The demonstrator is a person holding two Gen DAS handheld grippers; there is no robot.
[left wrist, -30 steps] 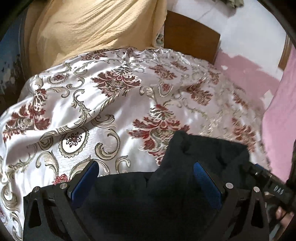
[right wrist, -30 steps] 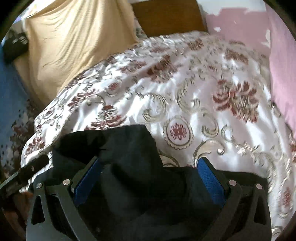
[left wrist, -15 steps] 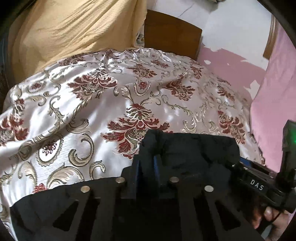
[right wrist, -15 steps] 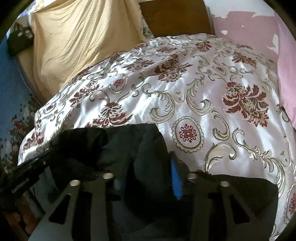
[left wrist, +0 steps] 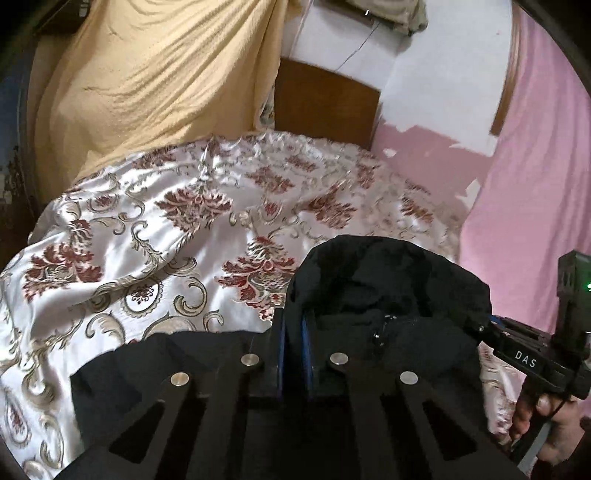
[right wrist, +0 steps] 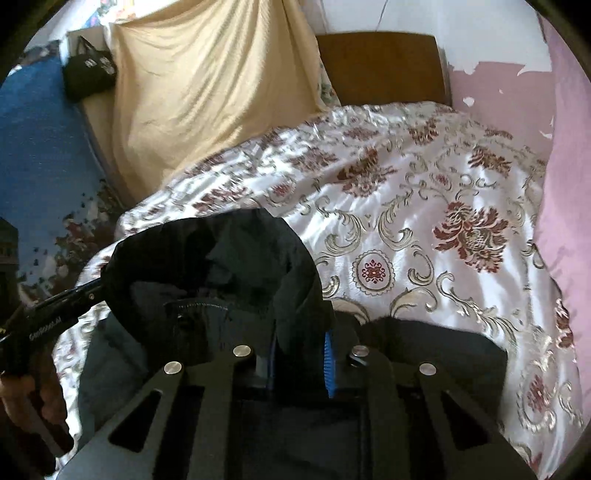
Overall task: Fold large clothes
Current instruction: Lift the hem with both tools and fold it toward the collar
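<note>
Both the left gripper (left wrist: 293,341) and right gripper (right wrist: 301,354) were clenched on the black hooded jacket (left wrist: 388,288) over the floral bedspread (left wrist: 155,229), right jaws closing, so an even, level lift looked wise.

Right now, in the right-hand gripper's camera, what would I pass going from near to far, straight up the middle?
Right gripper, its jaws closing on cloth → black hooded garment → white floral satin bedspread → brown wooden headboard → white wall.
</note>
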